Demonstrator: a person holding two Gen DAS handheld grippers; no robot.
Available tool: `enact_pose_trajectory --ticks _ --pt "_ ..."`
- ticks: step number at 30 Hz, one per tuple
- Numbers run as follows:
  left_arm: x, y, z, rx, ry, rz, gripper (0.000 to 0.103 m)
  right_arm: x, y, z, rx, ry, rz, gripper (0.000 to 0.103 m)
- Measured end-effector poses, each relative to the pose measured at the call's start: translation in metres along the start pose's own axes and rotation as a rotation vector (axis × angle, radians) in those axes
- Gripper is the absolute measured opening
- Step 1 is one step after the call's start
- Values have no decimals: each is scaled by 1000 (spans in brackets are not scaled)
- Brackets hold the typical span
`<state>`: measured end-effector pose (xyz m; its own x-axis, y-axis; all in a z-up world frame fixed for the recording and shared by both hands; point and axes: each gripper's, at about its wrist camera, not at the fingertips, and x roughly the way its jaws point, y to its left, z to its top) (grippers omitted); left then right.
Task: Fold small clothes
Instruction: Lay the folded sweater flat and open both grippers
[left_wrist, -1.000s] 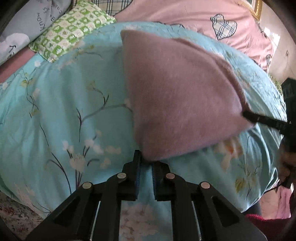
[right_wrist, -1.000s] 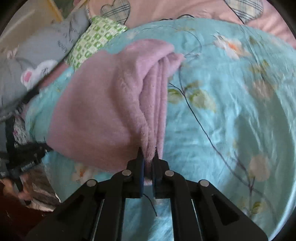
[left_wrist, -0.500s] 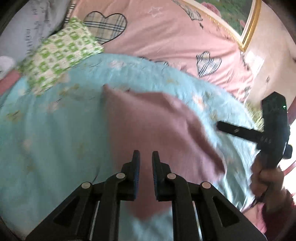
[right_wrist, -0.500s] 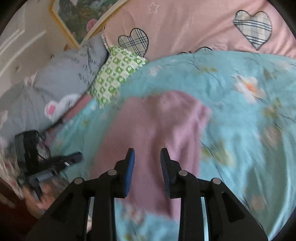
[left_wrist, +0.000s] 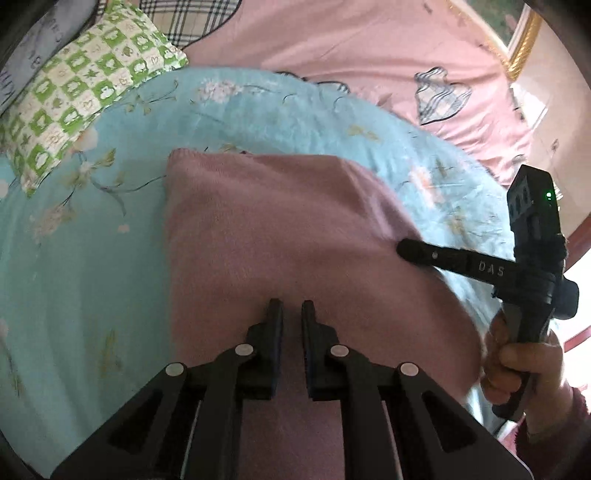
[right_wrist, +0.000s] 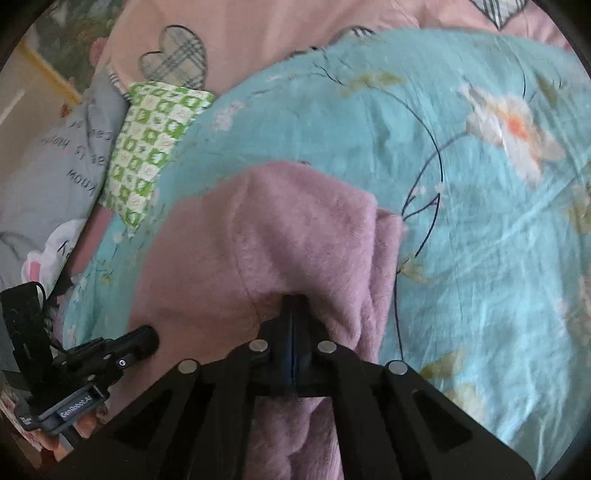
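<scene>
Pink fleece garment (right_wrist: 295, 240), one, folded, lies on the turquoise floral quilt (right_wrist: 480, 258); open quilt right and far. Right claw (right_wrist: 293, 306), just closed, pinches its near fold. Left claw (left_wrist: 291, 314), narrow, empty, is seen above it. Green checked pillow (left_wrist: 81, 92), one, far left.

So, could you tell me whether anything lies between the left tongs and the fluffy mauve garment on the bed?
Nothing visible does: the left tongs hang directly over the fluffy mauve garment, with only open air between.
</scene>
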<state>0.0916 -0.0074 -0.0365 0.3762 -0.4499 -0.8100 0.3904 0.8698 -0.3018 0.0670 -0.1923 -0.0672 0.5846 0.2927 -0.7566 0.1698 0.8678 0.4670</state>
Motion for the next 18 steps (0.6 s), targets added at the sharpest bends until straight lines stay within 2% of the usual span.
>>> enact_pose_trajectory --ticks 5,8,11,14,15,18 --pt "-58 -8 -49 62 -71 -53 11 -54 30 -28 -91 -62 36 3" --pt "-79 -8 -77 56 -108 -42 10 -81 51 -65 -179 -65 76 4" --pt "-73 -1 -99 26 -77 -63 11 -83 46 -88 -183 -53 41 4" --pt "-49 13 -114 2 -16 -44 8 -65 17 -104 -130 18 -22 3" --pt "-40 15 -116 3 -5 -38 8 -57 3 -110 -106 35 -51 0" --pt "-35 9 -115 39 -12 -11 8 -51 -11 -114 -97 9 -28 0"
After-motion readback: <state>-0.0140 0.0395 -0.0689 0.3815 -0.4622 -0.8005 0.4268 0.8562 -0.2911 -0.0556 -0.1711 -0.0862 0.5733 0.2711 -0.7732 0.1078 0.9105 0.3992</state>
